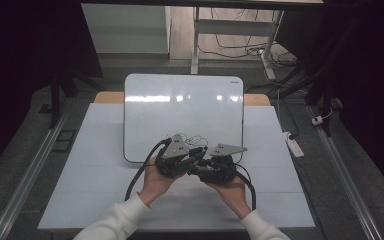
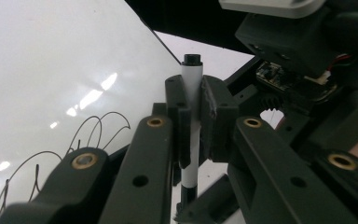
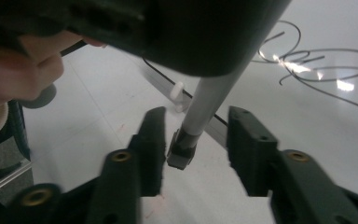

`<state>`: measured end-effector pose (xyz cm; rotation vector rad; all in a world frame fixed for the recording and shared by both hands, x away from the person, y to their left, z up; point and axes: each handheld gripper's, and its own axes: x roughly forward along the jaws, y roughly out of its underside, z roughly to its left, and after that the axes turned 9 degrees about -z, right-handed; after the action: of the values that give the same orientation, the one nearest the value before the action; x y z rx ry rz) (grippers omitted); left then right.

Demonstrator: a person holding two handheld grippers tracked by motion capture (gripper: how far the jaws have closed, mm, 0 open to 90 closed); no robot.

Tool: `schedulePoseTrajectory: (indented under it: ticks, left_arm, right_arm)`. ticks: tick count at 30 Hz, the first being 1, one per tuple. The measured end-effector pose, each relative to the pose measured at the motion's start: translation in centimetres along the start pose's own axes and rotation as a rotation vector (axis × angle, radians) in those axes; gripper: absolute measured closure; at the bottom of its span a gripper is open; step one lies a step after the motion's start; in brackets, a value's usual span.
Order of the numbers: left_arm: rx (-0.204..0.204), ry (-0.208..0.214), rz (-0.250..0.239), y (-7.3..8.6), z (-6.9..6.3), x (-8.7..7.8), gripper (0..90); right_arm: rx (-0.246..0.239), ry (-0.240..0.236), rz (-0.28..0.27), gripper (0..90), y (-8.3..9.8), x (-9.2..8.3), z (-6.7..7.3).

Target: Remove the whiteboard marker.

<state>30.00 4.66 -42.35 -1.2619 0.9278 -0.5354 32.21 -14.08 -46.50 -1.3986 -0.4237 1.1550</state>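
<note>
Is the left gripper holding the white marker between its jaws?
Yes, in the left gripper view the left gripper clamps the marker between its two black pads.

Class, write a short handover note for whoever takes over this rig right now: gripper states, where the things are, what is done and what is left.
Left gripper: shut on the marker, gripped mid-barrel.
Right gripper: open, jaws on either side of the marker's black cap end without pressing on it.
Both are held together above the near edge of the whiteboard, which lies on the table.
Done: scribbled lines are on the board.
Left: probably close the right gripper on the cap; whether to pull it off or press it on is unclear.
</note>
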Motion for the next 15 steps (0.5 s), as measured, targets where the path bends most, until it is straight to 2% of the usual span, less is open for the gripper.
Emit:
schedulePoseTrajectory:
  ticks: [5,14,15]
  left_arm:
    - [0.001,-0.002,0.003,0.01,-0.06,0.26,81.1]
    - [0.021,-0.013,0.013,0.03,-0.48,0.83,80.8]
    - [0.008,-0.017,0.0,0.01,-0.42,0.7,80.0]
  right_arm:
    - [0.036,-0.013,0.025,73.8,0.05,0.21,-0.3]
    - [0.066,-0.01,0.05,77.0,0.13,0.39,-0.61]
    - [0.059,-0.006,0.046,77.2,0.12,0.34,-0.62]
